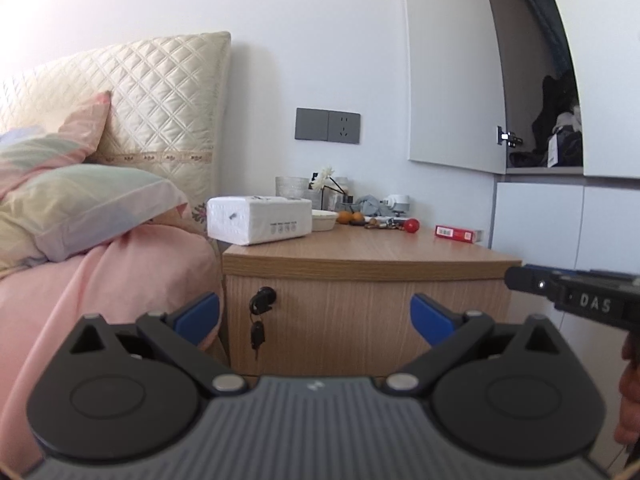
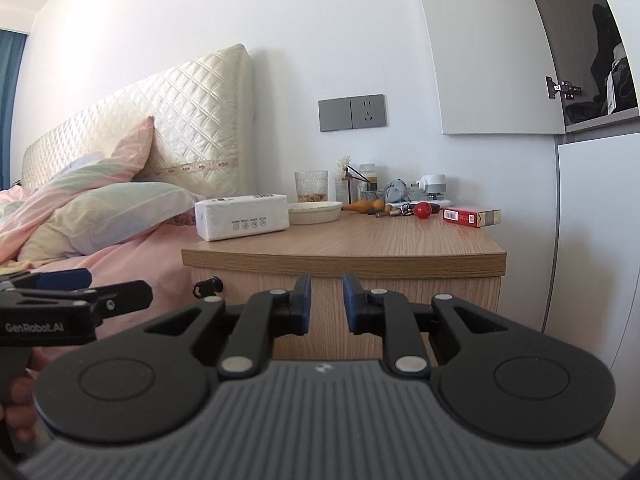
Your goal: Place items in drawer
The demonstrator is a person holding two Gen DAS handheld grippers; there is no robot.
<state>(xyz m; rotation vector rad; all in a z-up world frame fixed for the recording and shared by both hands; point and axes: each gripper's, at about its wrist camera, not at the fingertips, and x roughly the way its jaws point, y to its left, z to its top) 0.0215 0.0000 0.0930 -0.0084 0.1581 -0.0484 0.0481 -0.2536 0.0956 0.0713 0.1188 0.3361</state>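
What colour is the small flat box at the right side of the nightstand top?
The box is red with a gold end, clearest in the right wrist view.

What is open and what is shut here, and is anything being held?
left claw: open wide, holding nothing
right claw: open a little, holding nothing
drawer: shut, key in its lock
wardrobe door: open, dark clothes inside
tissue pack: lying flat on the nightstand top
red box: lying flat, shut
red ball: resting on the nightstand top
glass: upright
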